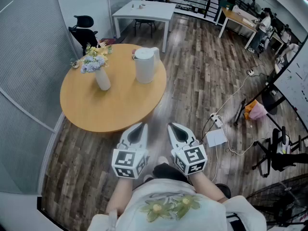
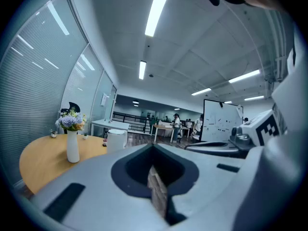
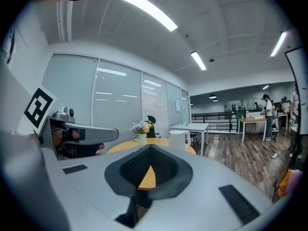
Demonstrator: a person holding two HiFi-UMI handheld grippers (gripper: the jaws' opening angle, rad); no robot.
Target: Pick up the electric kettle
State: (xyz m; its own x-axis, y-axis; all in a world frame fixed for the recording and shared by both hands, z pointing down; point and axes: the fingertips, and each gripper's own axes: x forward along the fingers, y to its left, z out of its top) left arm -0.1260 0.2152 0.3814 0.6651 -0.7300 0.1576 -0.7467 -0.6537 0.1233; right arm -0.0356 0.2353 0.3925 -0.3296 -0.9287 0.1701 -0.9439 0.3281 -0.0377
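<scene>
On the far side of the round table [image 1: 113, 107], the electric kettle [image 1: 146, 65] stands upright, white and tall, with its handle turned toward the far right and away from the person. Both tools hover over the floor short of the table's near edge, well apart from the kettle. The left tool [image 1: 140, 127] and the right tool [image 1: 173, 127] sit side by side, pointing roughly level toward it. Each has its jaws pressed together with nothing between them, as both gripper views show.

The main risk, as I judge it, is the reach. The kettle lies across most of the tabletop, so a tool has to travel far over the wood or the person has to walk round. A stretched arm makes a weak, shaky grasp. Because the handle faces away, a straight approach meets the smooth round body first. A pinch there could slip or push the kettle toward the far edge.

Jaws that are not spread before arrival would simply shove it. A vase of flowers [image 1: 101, 77] stands near the kettle's left, so a sweep from the left tool could knock it over. Whether the kettle holds water cannot be told. If it does, a tilted lift could spill. Cables and a power strip [image 1: 215, 120] lie on the floor to the right, a snag for anyone stepping that way.
</scene>
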